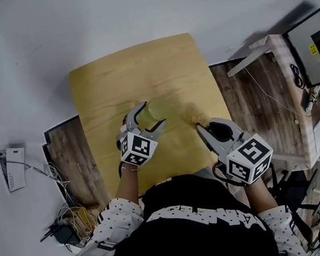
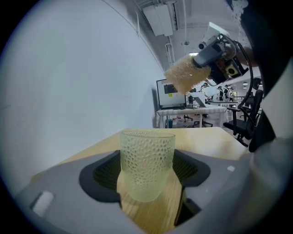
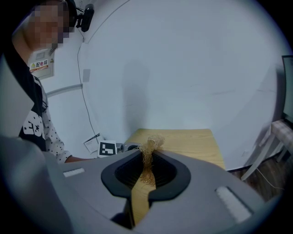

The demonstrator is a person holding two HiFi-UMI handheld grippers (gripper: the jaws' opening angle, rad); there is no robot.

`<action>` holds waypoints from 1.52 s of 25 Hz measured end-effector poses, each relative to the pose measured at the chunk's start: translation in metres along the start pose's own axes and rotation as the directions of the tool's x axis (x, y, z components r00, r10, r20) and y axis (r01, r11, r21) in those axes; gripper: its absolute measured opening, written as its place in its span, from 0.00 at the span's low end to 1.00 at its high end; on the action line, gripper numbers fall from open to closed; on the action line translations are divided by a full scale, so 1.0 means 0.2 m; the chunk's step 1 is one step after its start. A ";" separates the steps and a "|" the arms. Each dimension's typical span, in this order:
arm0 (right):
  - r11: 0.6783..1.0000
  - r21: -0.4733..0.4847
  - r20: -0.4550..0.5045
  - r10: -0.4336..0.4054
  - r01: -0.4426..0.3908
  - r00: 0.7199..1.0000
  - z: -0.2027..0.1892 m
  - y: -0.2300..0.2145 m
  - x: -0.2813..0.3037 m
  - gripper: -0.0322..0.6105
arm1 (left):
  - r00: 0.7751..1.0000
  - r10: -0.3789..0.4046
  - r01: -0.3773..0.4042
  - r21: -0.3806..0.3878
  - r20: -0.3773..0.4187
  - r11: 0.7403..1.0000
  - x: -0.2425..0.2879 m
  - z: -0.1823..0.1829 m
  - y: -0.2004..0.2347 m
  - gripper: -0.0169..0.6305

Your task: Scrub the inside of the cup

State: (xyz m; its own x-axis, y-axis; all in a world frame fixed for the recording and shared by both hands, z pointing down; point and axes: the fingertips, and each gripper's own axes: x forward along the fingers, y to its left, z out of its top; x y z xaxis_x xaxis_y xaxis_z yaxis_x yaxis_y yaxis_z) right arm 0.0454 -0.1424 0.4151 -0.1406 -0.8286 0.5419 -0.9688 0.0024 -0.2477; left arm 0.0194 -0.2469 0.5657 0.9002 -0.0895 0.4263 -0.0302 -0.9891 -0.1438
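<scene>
- Sitting between the jaws of the left gripper [image 1: 150, 115], the cup [image 2: 146, 164] is standing mouth-up over the wooden table [image 1: 142, 69]. I cannot tell whether its base is touching the wood.
- Being pale green, translucent and dimpled all over, it is likely handling as a light, rigid thing of glass or hard plastic. The dimples are probably giving some bite, though any wetness would be making the wall slippery.
- The left gripper's jaws are standing wide and pressing on the cup's two sides at about mid-wall. That is looking like a sound place to hold, since it is leaving the mouth free.
- The scrubber [image 1: 192, 114], a tan fibrous tuft, is looking soft and springy. It is hanging near the cup's mouth, off to its right and not inside it.
- The right gripper [image 1: 204, 126] is pinching the scrubber with its jaws nearly together, squashing the fibres thin and leaving the tuft poking past the tips.
- Pushing the tuft down inside is likely to tip or twist the cup, so the hold is needing to be firm without crushing.
</scene>
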 end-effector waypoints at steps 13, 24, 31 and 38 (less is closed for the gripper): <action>0.999 0.019 -0.016 -0.042 0.043 0.999 0.00 0.02 0.05 0.14 | 0.997 -0.026 0.034 -0.119 0.066 0.992 0.01 -0.04 0.05 0.57; 0.998 0.017 -0.015 -0.055 0.056 0.998 0.01 0.05 0.07 0.14 | 0.996 -0.029 0.045 -0.210 0.079 0.977 0.00 -0.08 0.08 0.58; 0.998 0.013 -0.016 -0.064 0.064 0.998 0.00 0.06 0.06 0.14 | 0.997 -0.029 0.045 -0.211 0.078 0.976 0.00 -0.08 0.08 0.58; 0.998 0.013 -0.005 -0.057 0.057 0.998 0.00 0.06 0.06 0.14 | 0.997 -0.019 0.035 -0.217 0.074 0.976 -0.03 -0.09 0.09 0.58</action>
State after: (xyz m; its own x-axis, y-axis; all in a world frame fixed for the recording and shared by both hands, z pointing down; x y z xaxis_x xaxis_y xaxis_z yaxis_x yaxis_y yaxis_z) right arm 0.0318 -0.1512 0.4187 -0.0865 -0.8248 0.5587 -0.9725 -0.0518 -0.2270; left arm 0.0065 -0.2666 0.5759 0.9303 -0.0618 0.3614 -0.0925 -0.9934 0.0683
